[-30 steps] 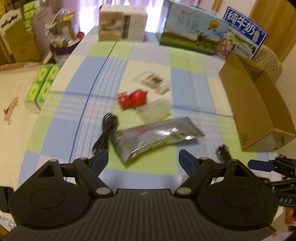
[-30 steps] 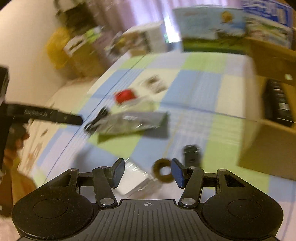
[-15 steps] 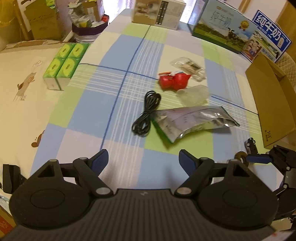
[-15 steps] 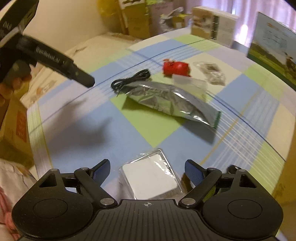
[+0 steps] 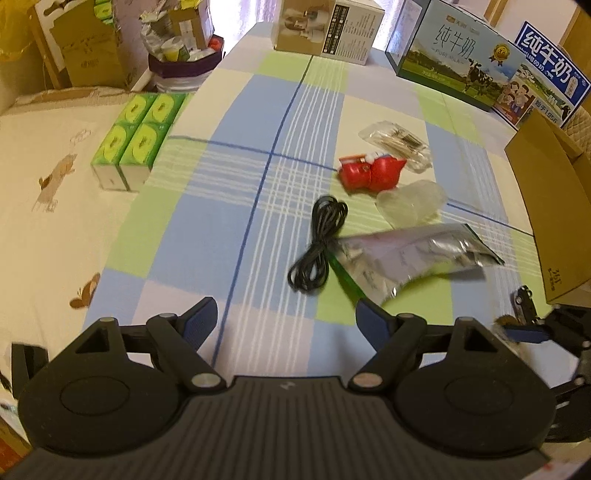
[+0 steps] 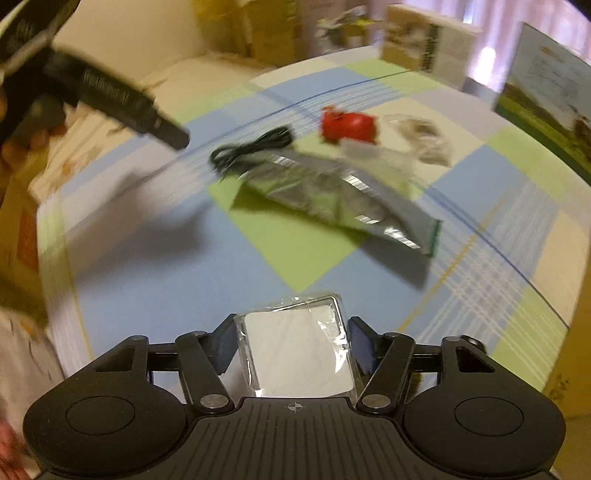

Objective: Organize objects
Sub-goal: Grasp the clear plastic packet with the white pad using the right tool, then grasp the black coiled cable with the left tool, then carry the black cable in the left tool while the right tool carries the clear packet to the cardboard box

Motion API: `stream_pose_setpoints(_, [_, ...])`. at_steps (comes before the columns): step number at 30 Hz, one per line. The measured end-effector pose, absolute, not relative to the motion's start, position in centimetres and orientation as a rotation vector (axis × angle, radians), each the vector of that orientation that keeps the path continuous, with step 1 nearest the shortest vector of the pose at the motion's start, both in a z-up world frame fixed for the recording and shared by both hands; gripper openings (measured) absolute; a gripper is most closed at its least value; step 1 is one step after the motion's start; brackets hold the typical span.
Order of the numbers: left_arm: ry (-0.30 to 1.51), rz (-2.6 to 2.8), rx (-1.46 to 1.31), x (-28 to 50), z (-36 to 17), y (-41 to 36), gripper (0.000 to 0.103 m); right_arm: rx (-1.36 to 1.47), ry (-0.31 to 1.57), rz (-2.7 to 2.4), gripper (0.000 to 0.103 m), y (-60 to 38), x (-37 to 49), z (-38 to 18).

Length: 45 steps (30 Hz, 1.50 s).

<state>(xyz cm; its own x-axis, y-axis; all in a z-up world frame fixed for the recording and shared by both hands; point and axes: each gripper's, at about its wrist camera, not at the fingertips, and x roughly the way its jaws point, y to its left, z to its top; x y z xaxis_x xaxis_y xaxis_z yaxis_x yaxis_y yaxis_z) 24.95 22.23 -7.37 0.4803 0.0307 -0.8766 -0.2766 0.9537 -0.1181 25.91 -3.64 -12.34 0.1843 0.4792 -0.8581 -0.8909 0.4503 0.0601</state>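
Observation:
On the checked tablecloth (image 5: 236,206) lie a black coiled cable (image 5: 319,245), a silver foil pouch (image 5: 410,254), a red toy-like item (image 5: 371,173), a clear bag (image 5: 399,142) and a translucent packet (image 5: 412,201). My left gripper (image 5: 286,317) hovers open near the table's front edge, short of the cable, holding nothing. My right gripper (image 6: 293,347) is shut on a white packet in clear wrap (image 6: 295,354), its pads pressing both sides. Beyond it are the pouch (image 6: 332,199), the cable (image 6: 251,147) and the red item (image 6: 349,125).
An open cardboard box (image 5: 546,206) stands at the table's right edge. Milk cartons (image 5: 458,62) and a white box (image 5: 328,29) line the far end. Green tissue packs (image 5: 136,140) sit on the left. The left gripper's body (image 6: 122,103) crosses the upper left of the right wrist view.
My right gripper's fingers have come together onto the white wrapped packet, which now sits deeper between them. The left gripper stays open and has drifted a little closer to the cable.

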Motion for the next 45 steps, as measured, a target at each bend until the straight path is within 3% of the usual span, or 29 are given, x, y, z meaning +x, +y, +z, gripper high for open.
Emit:
stream_pose_setpoints(11, [1.049, 0.132, -0.172, 31.3, -9.2, 22.1, 0.069, -0.222, 0.928, 0.788, 0.058, -7.4, 29.4, -7.9])
stream_pose_setpoints(21, [1.104, 0.056, -0.105, 35.9, -11.8, 20.9, 0.059, -0.131, 0.929, 0.648, 0.058, -10.7, 30.9, -6.8])
stream_pose_setpoints(25, [1.13, 0.052, -0.087, 36.8, -12.9, 20.8, 0.044, -0.123, 0.935, 0.631, 0.058, -11.1, 30.9, -6.9])
stream_pose_setpoints(28, [1.116, 0.048, -0.063, 36.8, -13.0, 20.7, 0.043, -0.122, 0.937, 0.629, 0.058, -11.1, 31.0, -7.0])
stream_pose_setpoints(31, [1.107, 0.04, -0.071, 36.4, -12.8, 20.9, 0.026, -0.122, 0.939, 0.626, 0.058, -10.9, 31.1, -7.1])
stream_pose_setpoints(45, [1.053, 0.099, -0.168, 31.7, -10.5, 22.7, 0.024, -0.109, 0.903, 0.638, 0.058, -10.9, 30.6, -6.2])
